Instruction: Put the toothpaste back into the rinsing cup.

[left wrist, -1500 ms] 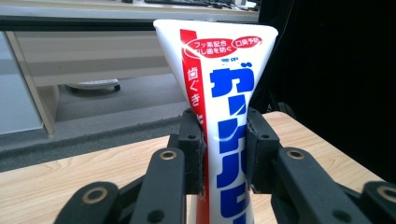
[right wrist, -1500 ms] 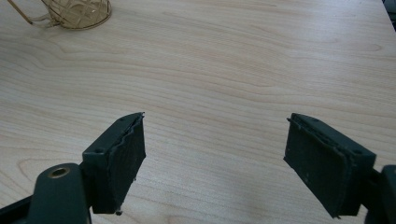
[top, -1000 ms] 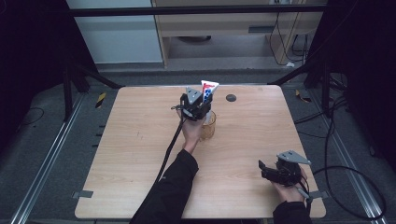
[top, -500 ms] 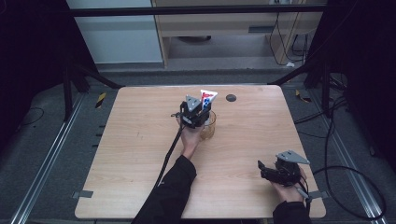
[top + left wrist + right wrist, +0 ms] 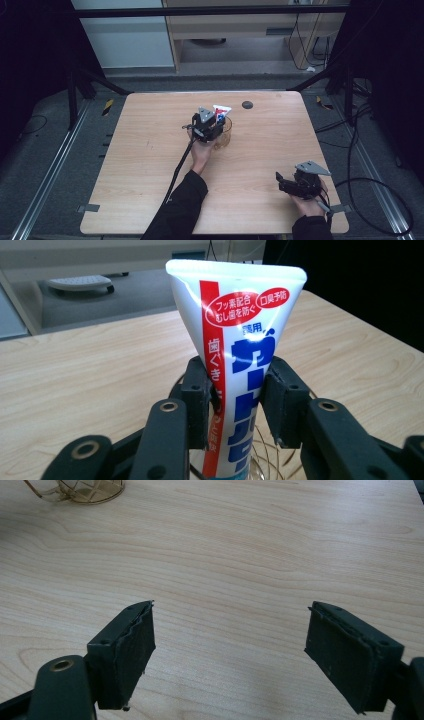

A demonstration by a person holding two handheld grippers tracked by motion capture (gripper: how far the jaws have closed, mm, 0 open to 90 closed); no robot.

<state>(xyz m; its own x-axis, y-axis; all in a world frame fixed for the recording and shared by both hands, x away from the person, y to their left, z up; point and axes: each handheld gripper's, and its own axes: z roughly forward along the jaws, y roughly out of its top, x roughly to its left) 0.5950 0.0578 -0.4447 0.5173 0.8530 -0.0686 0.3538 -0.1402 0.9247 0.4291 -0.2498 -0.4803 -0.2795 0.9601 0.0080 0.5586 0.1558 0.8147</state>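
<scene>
A white toothpaste tube (image 5: 240,330) with red and blue print stands upright between the jaws of my left gripper (image 5: 237,395), which is shut on it. Its lower end reaches down into a gold wire cup (image 5: 225,135) near the table's middle. From above, the left gripper (image 5: 212,125) sits over the cup's left side with the tube (image 5: 221,111) sticking up. My right gripper (image 5: 230,650) is open above bare wood, jaws wide apart, nothing between them. In the high view the right gripper (image 5: 282,182) rests near the front right corner.
A small dark round disc (image 5: 247,104) lies near the table's far edge. The wire cup's base (image 5: 92,490) shows at the top left of the right gripper view. A cable (image 5: 180,165) trails from the left gripper along the forearm. Metal rails flank the wooden table (image 5: 150,165).
The left gripper has carried the toothpaste tube a little right and down, lowering it into the wire cup. The right gripper has stayed put.
</scene>
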